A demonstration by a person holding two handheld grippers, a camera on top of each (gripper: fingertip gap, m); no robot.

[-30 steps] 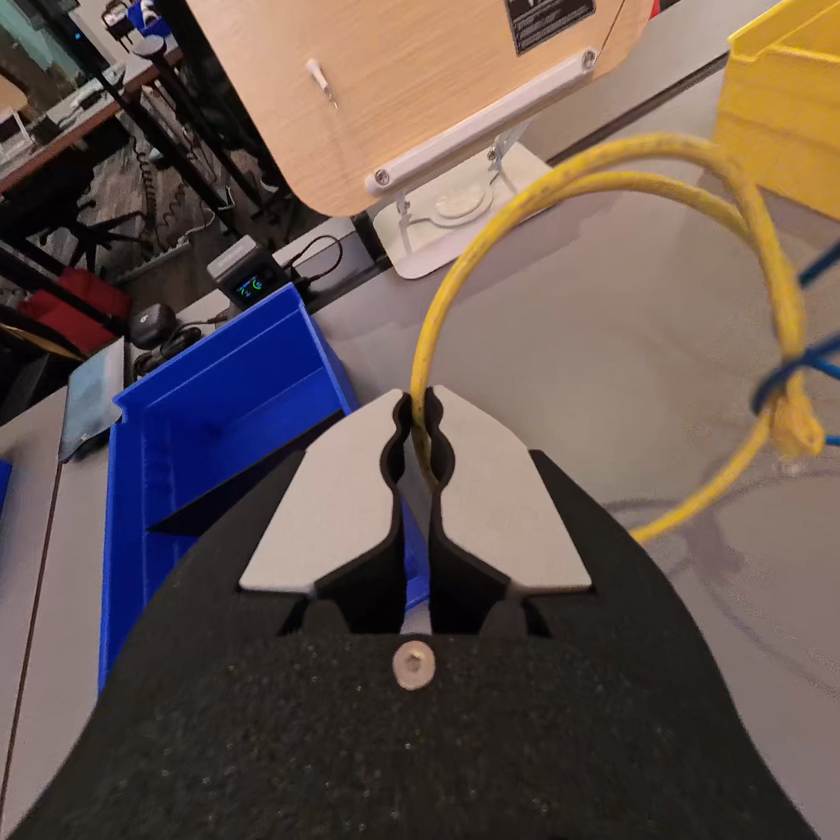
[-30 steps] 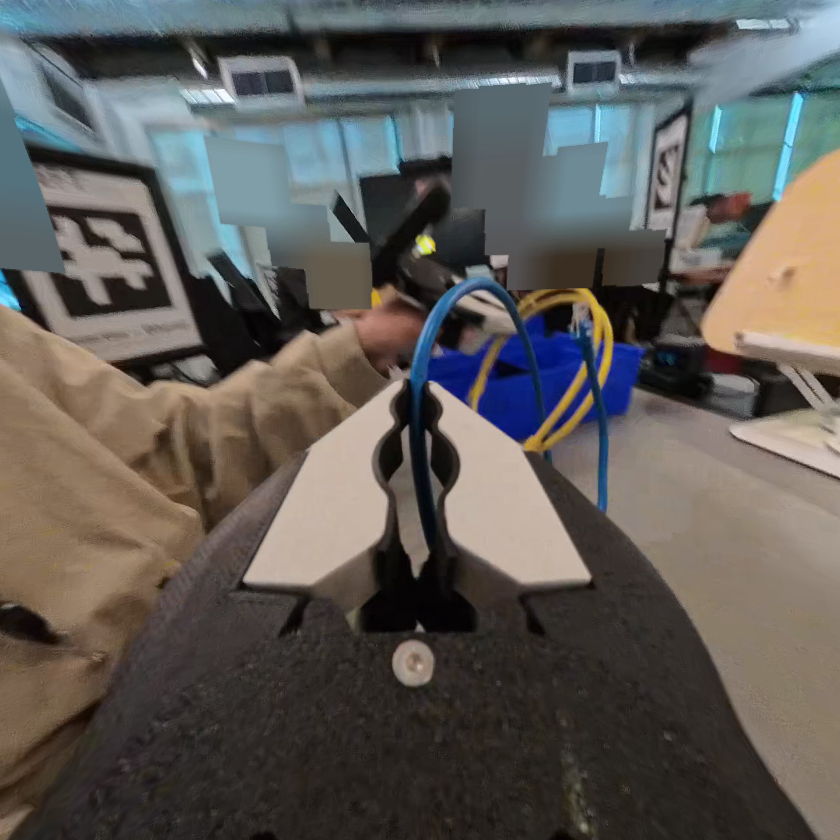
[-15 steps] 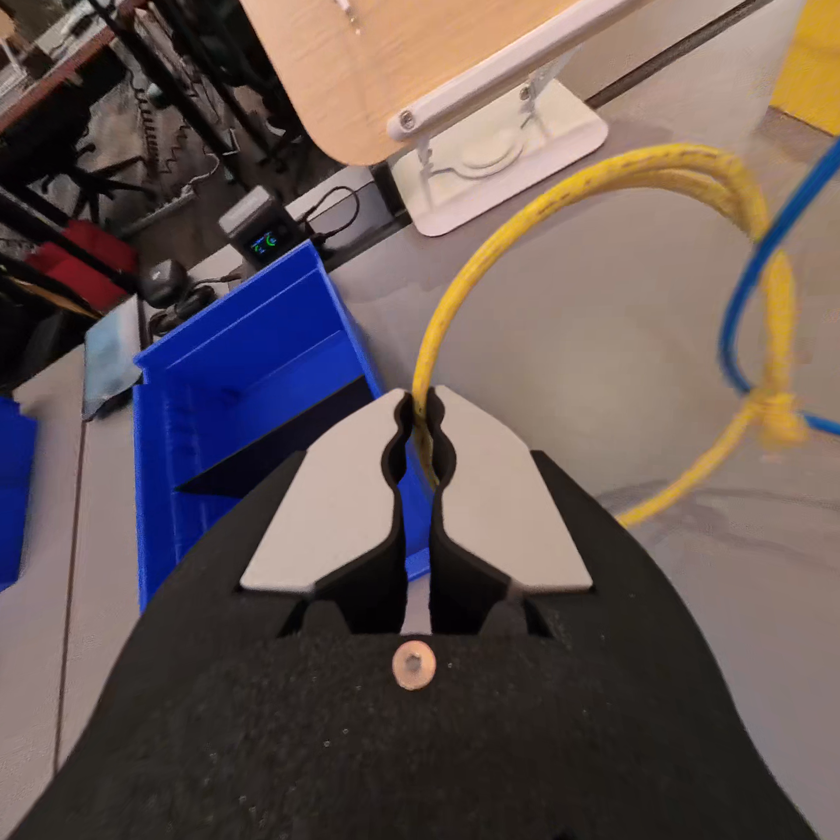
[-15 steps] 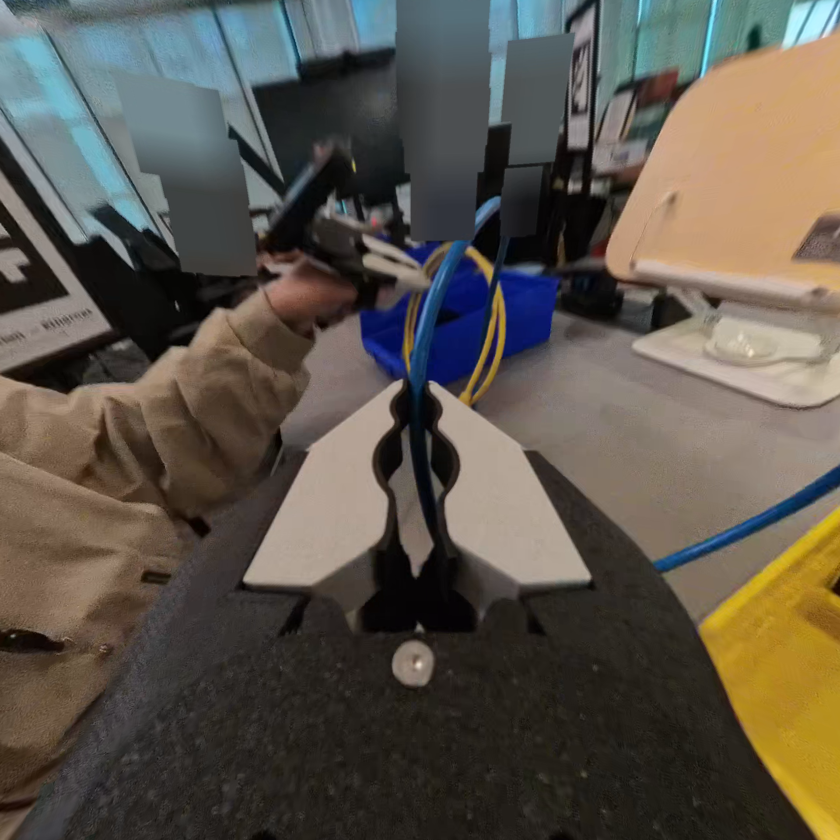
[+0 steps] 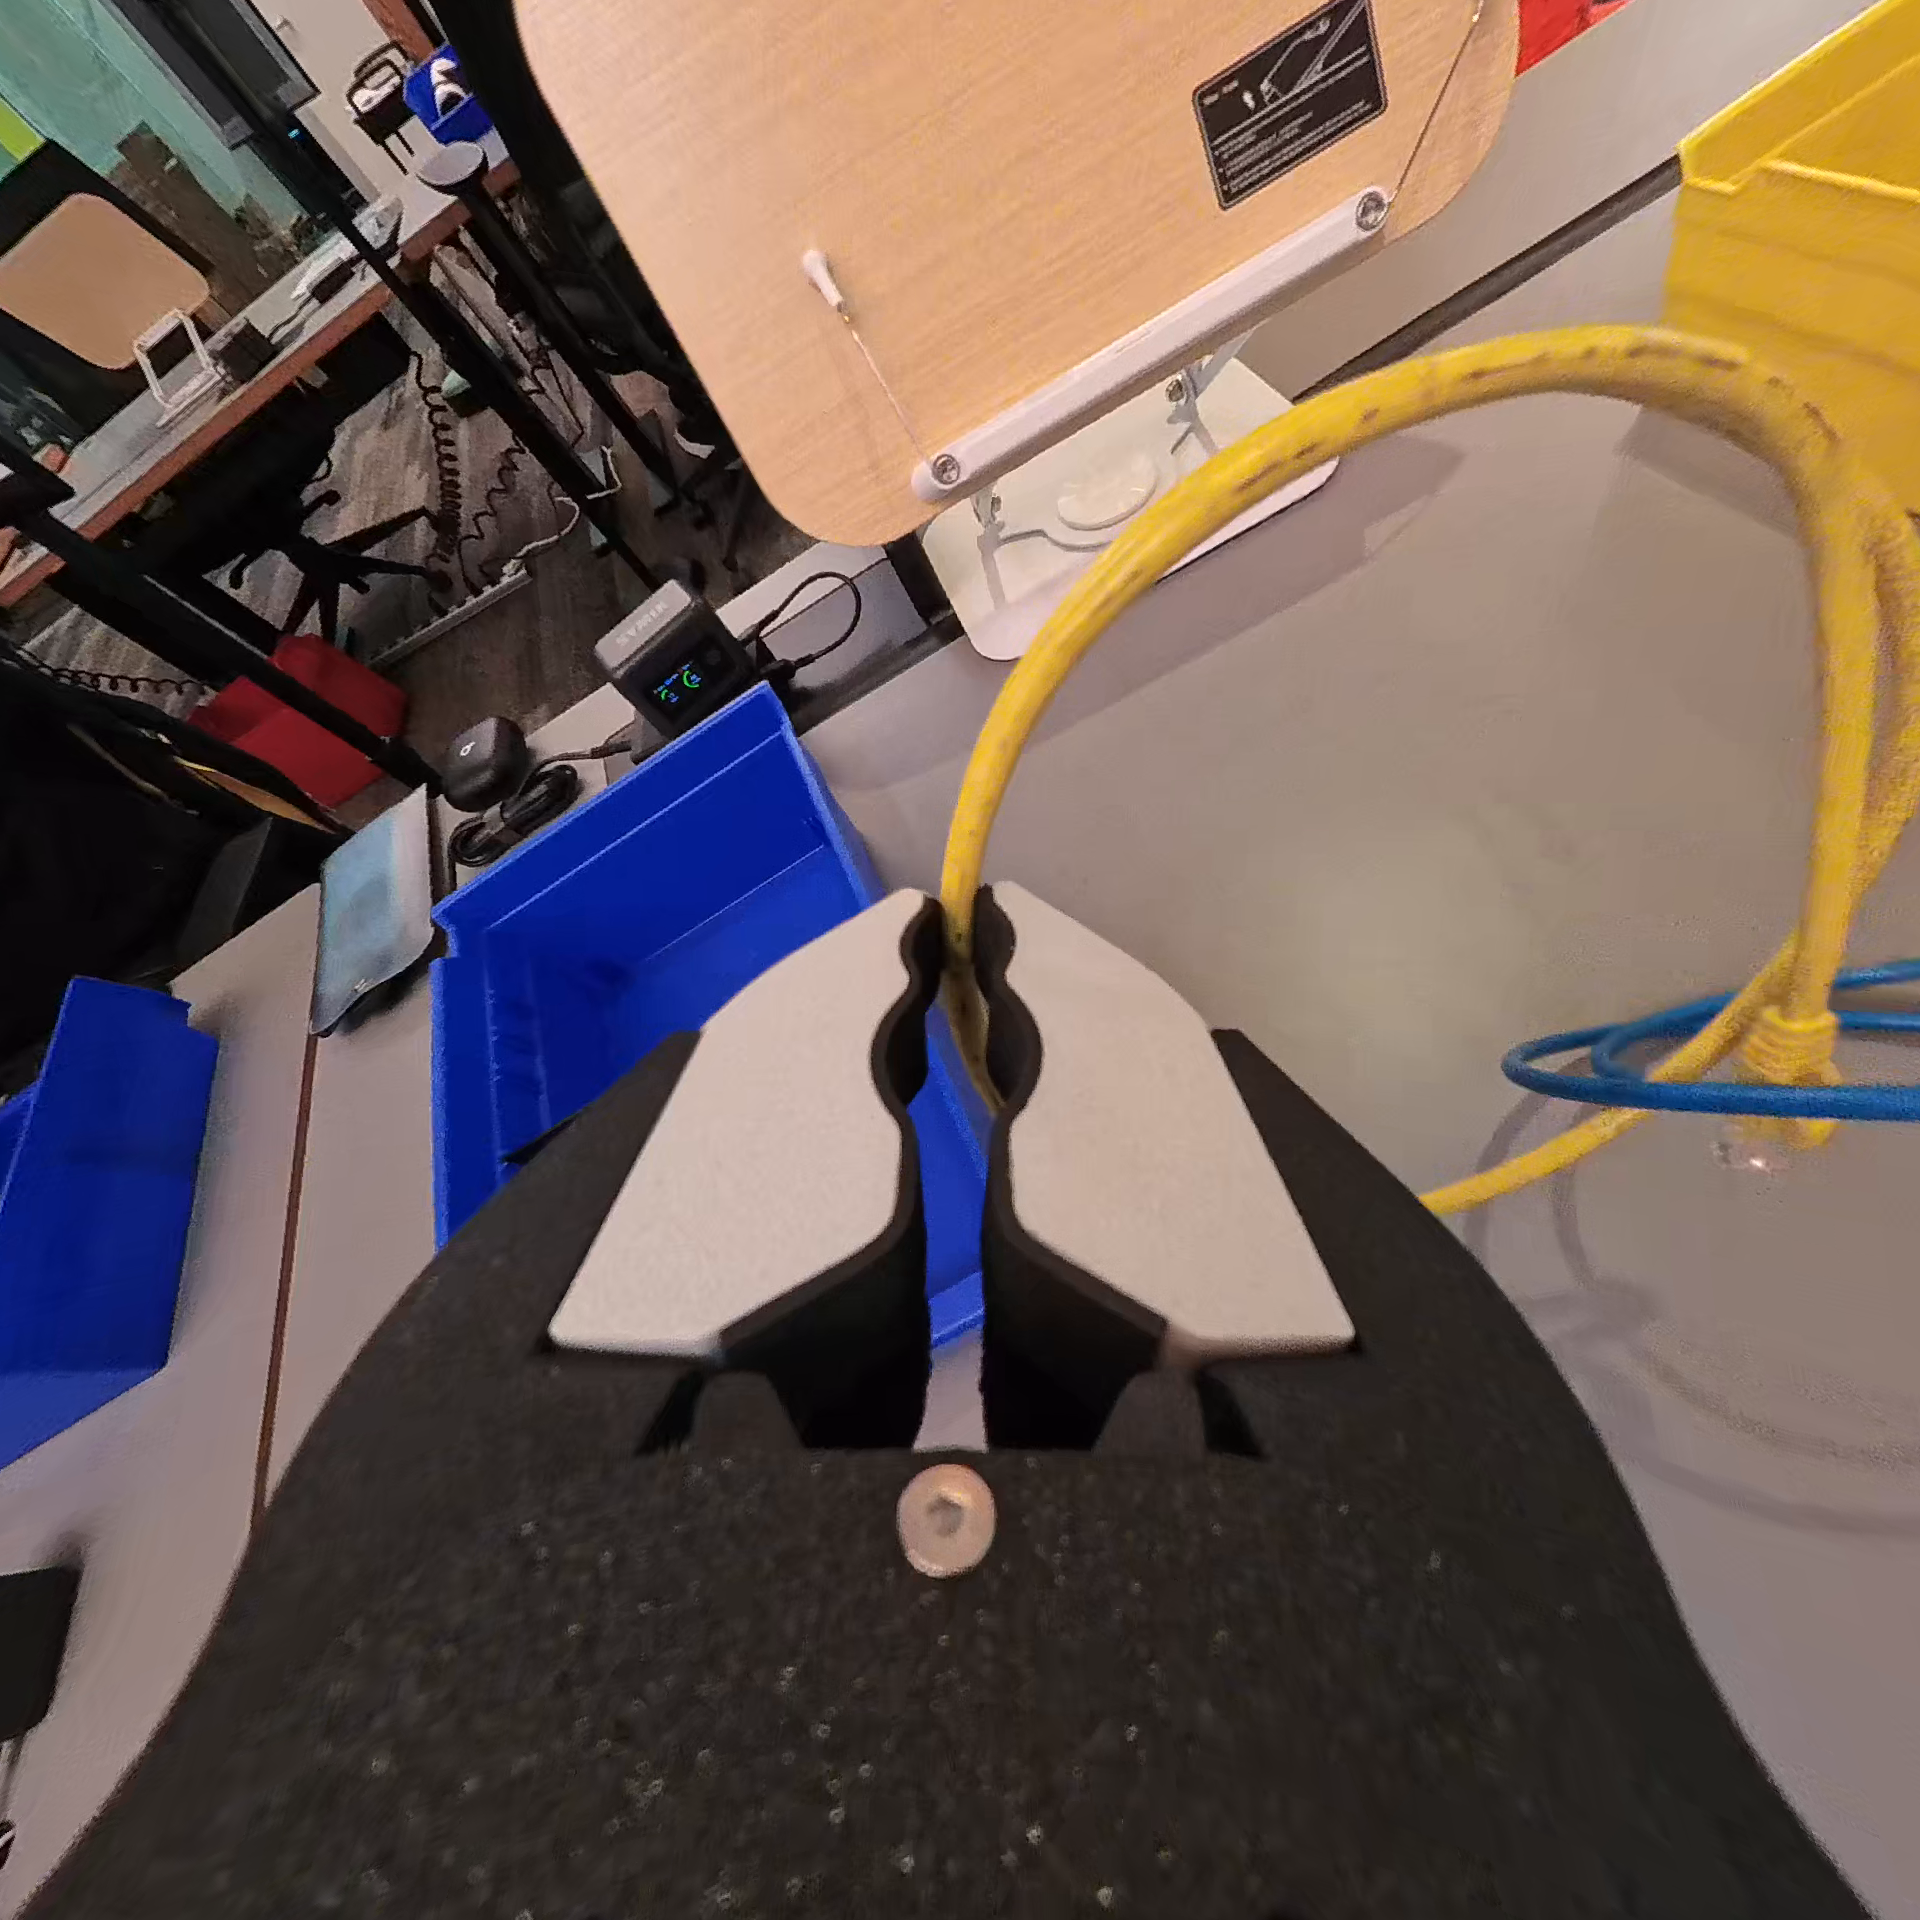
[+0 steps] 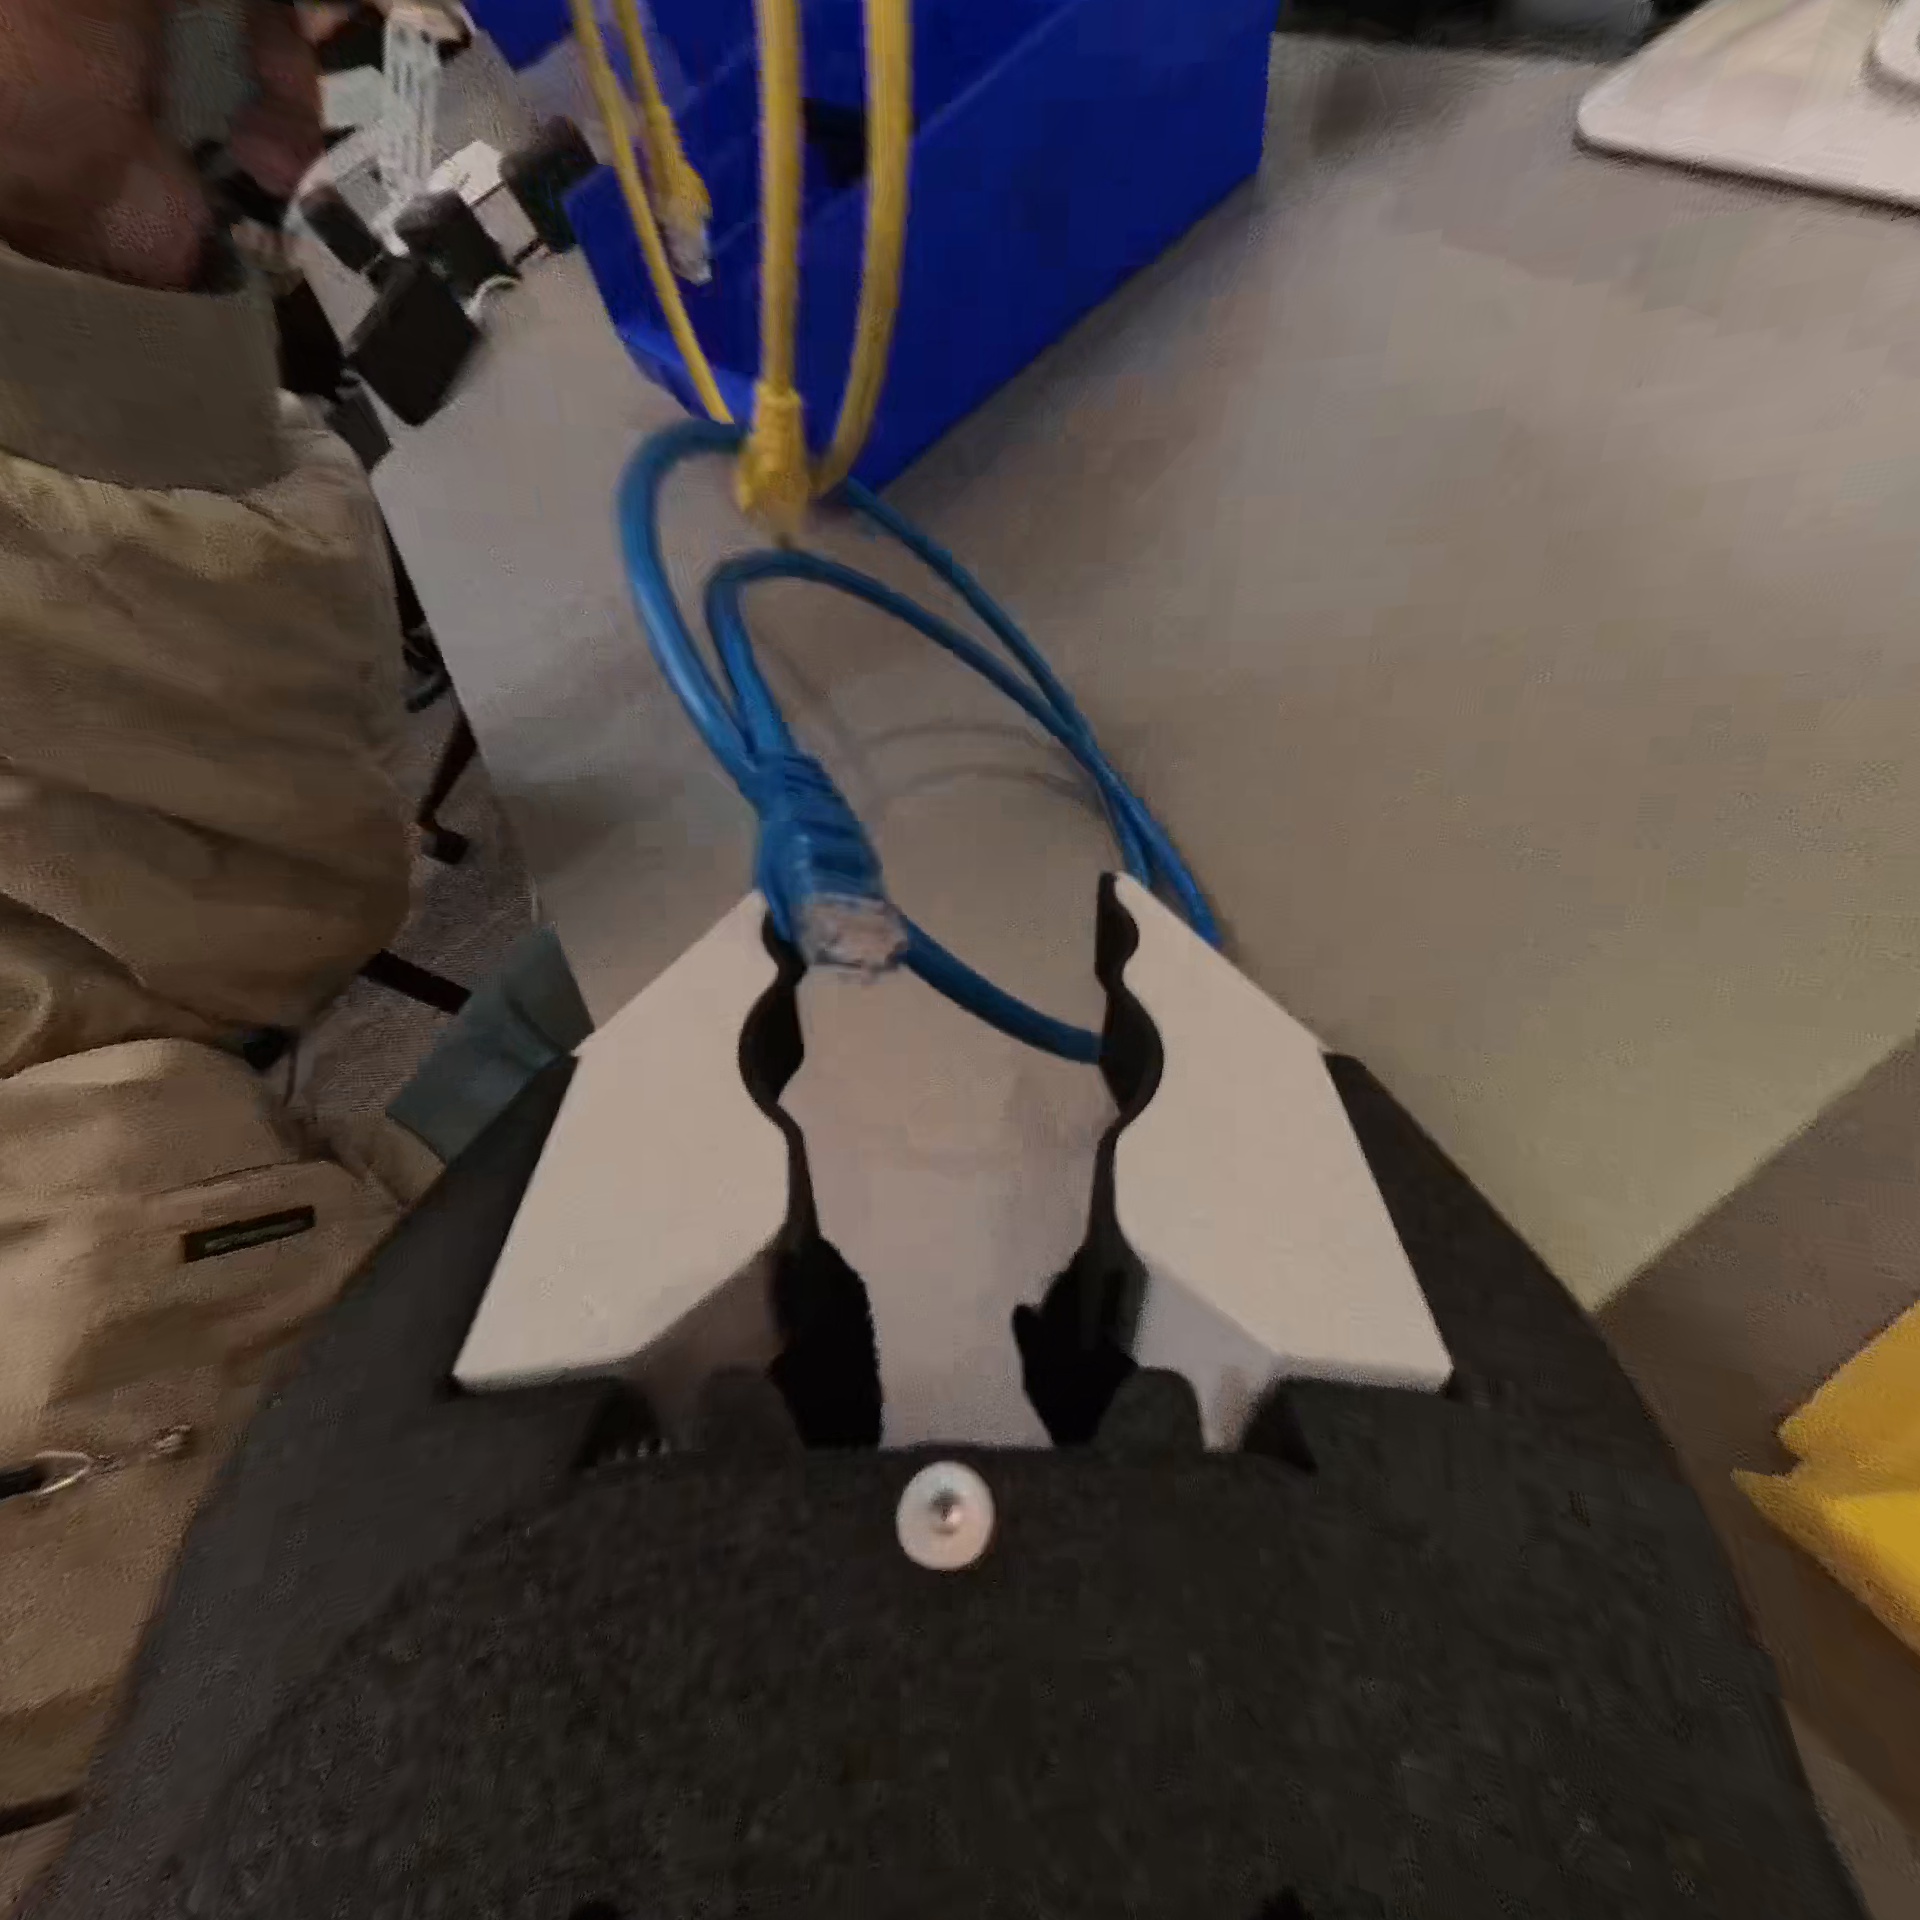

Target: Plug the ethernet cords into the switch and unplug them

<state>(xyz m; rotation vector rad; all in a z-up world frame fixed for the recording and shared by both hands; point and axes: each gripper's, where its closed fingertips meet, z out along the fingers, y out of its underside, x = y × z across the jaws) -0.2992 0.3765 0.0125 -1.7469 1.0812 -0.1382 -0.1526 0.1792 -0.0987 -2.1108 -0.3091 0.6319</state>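
Ethernet cords: yellow cord [image 5: 1299,436] pinched in the left gripper [image 5: 961,920], dangling over the table [image 5: 1351,831]; blue cord [image 6: 831,665] coiled below the wide-open right gripper [image 6: 940,914]. Light, floppy, so best taken by the stiffer blue plug [image 6: 821,862].

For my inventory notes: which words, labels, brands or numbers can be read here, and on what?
I do not copy writing; these things bear it.
Black sticker on the wooden board: small white print, a drawing.
Dark device behind the blue bin: lettering on top, lit screen.
Jacket tag: blurred, unreadable.
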